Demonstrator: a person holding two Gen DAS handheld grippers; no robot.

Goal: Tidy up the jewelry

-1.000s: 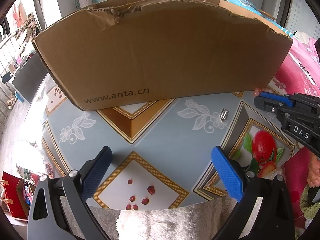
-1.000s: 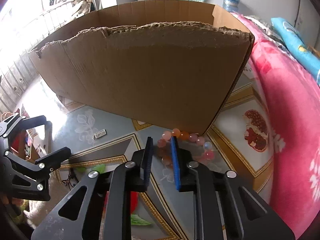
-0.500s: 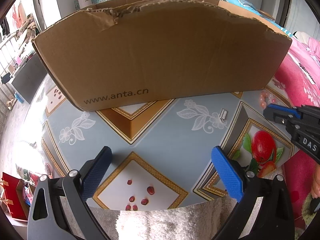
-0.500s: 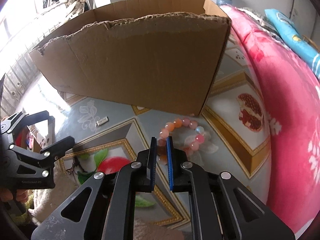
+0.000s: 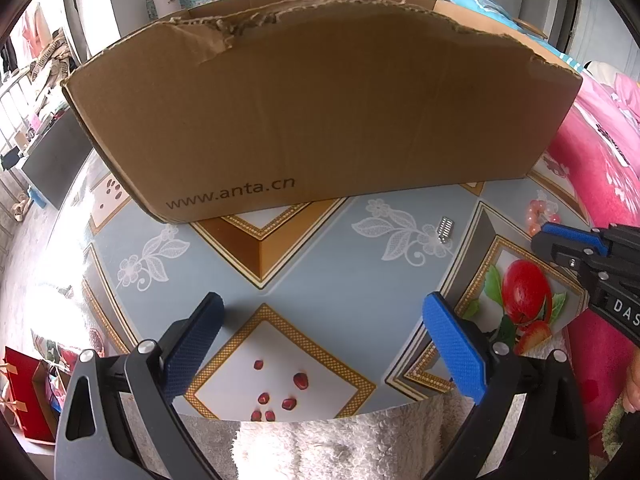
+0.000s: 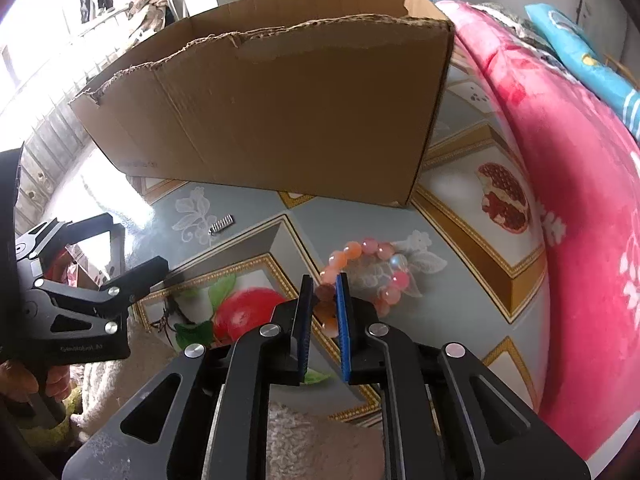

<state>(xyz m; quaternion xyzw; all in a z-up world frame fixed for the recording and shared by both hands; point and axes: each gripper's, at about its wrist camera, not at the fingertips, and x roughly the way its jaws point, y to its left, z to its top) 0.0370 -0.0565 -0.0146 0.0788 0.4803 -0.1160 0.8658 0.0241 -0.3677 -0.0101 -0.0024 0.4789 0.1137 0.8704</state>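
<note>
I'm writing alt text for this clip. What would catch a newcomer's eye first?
A big torn-edged brown cardboard box fills the far side of the fruit-patterned tabletop. Near the table's right edge lies a pink and orange beaded bracelet, its near beads between the right gripper's narrow blue pads. The left gripper hangs wide open.

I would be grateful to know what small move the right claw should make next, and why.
Probably lift a little. The right claw stands narrow around the near beads of the pink bead bracelet, its jaws having just eased slightly apart; whether the pads still pinch is unclear, so a short raise would test the grip before carrying it over the torn rim of the cardboard box behind.
</note>
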